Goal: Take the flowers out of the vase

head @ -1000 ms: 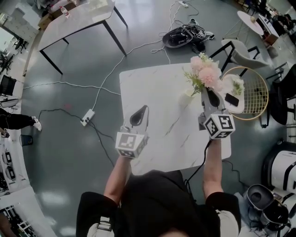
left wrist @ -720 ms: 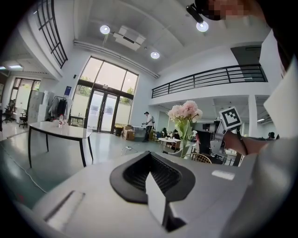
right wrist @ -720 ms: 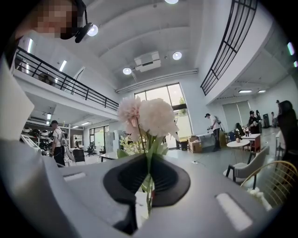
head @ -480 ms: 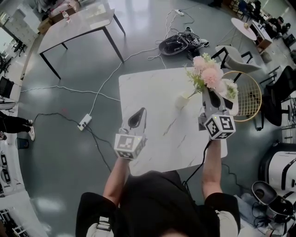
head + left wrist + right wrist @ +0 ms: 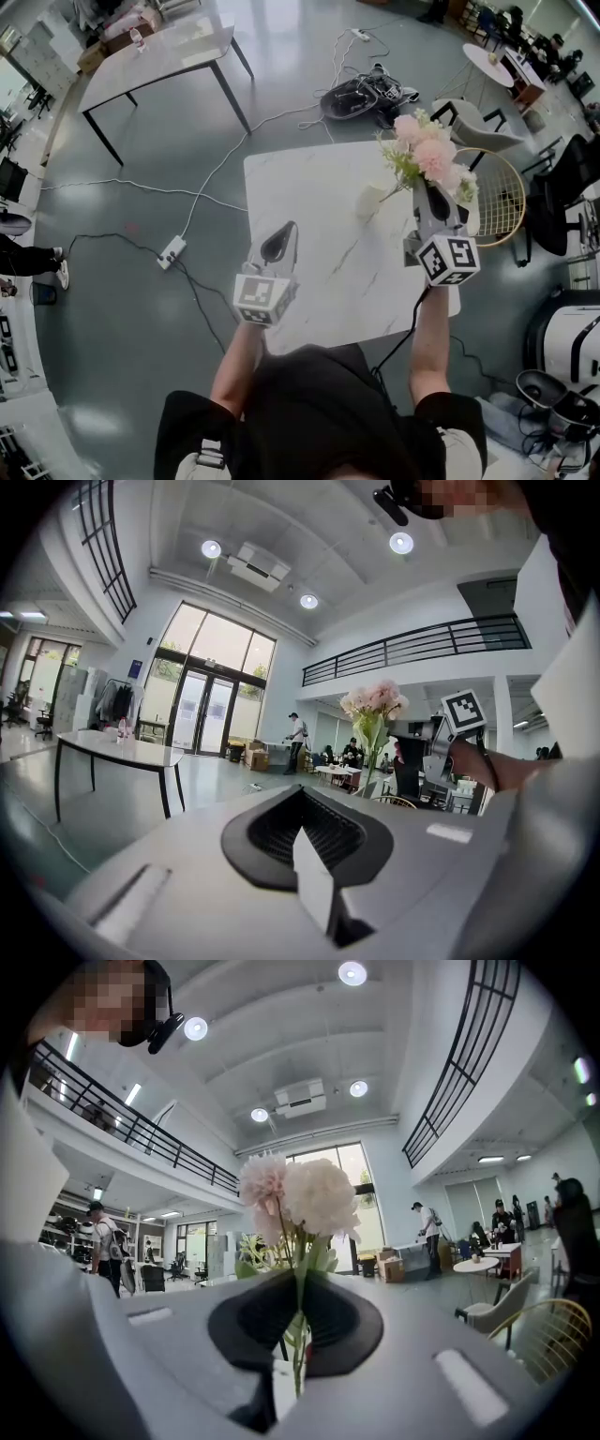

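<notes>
A bunch of pink and white flowers [image 5: 424, 155] with green leaves stands high over the right side of the white marble table [image 5: 309, 197]. My right gripper [image 5: 425, 199] is shut on its stems just below the blooms, and in the right gripper view the stems [image 5: 298, 1330] run down between the closed jaws under the flowers [image 5: 300, 1194]. The small white vase [image 5: 372, 201] sits on the table left of that gripper; a thin stem slants toward its mouth, and I cannot tell whether the stem ends are inside. My left gripper [image 5: 281, 239] hovers shut and empty over the table's left part.
A gold wire chair [image 5: 511, 192] stands at the table's right edge, a white chair [image 5: 473, 108] behind it. On the floor lie cables, a power strip [image 5: 171, 251] and a dark bag [image 5: 361, 92]. Another table [image 5: 155, 52] stands far left.
My right gripper has risen with the flowers in it, and the bunch stands farther above the vase. The left gripper has shifted slightly.
</notes>
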A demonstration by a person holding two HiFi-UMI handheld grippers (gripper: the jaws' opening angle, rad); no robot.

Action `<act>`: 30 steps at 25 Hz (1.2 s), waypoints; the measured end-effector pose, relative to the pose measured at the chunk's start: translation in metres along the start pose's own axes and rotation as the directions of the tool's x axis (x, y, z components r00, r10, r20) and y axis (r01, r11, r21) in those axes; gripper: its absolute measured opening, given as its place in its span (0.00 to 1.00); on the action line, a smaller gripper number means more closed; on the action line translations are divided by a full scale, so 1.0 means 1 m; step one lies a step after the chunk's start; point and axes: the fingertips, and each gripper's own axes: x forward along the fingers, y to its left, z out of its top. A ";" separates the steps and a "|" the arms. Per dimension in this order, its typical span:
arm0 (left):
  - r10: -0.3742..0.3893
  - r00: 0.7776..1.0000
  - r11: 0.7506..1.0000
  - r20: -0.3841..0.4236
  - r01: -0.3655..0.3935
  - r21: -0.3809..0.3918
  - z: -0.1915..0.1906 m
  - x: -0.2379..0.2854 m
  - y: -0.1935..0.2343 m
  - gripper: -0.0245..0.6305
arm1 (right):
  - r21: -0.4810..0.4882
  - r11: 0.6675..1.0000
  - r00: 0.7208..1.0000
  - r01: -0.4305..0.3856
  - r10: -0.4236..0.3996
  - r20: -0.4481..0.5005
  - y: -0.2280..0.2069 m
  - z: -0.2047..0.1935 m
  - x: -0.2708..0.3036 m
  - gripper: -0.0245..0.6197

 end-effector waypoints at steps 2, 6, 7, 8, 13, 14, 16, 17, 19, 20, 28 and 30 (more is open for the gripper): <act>-0.001 1.000 1.000 0.000 0.001 -0.002 -0.001 -0.005 0.000 0.05 | 0.001 1.000 1.000 0.001 -0.001 -0.002 0.004 -0.001 -0.005 0.06; -0.009 1.000 1.000 -0.016 0.009 -0.012 -0.001 -0.013 0.001 0.05 | 0.005 1.000 1.000 0.012 -0.012 -0.011 0.015 -0.007 -0.016 0.06; -0.013 1.000 1.000 -0.013 0.013 -0.008 -0.001 -0.015 0.001 0.05 | 0.007 1.000 1.000 0.016 -0.016 -0.013 0.017 -0.008 -0.019 0.06; -0.018 1.000 1.000 -0.006 0.018 -0.002 0.000 -0.016 0.000 0.05 | 0.009 1.000 1.000 0.020 -0.020 -0.015 0.019 -0.008 -0.023 0.06; -0.055 0.998 0.998 -0.003 0.055 0.008 0.001 -0.020 -0.006 0.05 | 0.012 0.999 0.999 0.045 -0.045 -0.030 0.028 -0.018 -0.042 0.06; -0.063 0.998 0.998 -0.004 0.063 0.009 0.001 -0.021 -0.006 0.05 | 0.013 0.999 0.998 0.051 -0.051 -0.033 0.030 -0.020 -0.046 0.06; -0.079 0.997 0.997 -0.003 0.079 0.011 0.002 -0.023 -0.007 0.05 | 0.017 0.998 0.997 0.061 -0.060 -0.040 0.035 -0.025 -0.052 0.06; -0.087 0.996 0.996 -0.004 0.087 0.011 0.002 -0.023 -0.008 0.05 | 0.019 0.998 0.997 0.066 -0.065 -0.043 0.037 -0.027 -0.056 0.06; -0.108 0.994 0.994 -0.006 0.108 0.013 0.001 -0.023 -0.010 0.05 | 0.021 0.997 0.996 0.080 -0.079 -0.050 0.041 -0.033 -0.063 0.06; -0.120 0.993 0.993 -0.008 0.120 0.015 0.000 -0.023 -0.011 0.05 | 0.022 0.996 0.995 0.089 -0.088 -0.052 0.044 -0.035 -0.068 0.06; -0.210 0.978 0.977 -0.013 0.210 0.023 -0.003 -0.025 -0.023 0.05 | 0.029 0.986 0.985 0.164 -0.162 -0.066 0.055 -0.050 -0.100 0.06; -0.229 0.973 0.973 -0.018 0.230 0.025 -0.004 -0.026 -0.025 0.05 | 0.034 0.983 0.981 0.183 -0.180 -0.071 0.058 -0.053 -0.107 0.06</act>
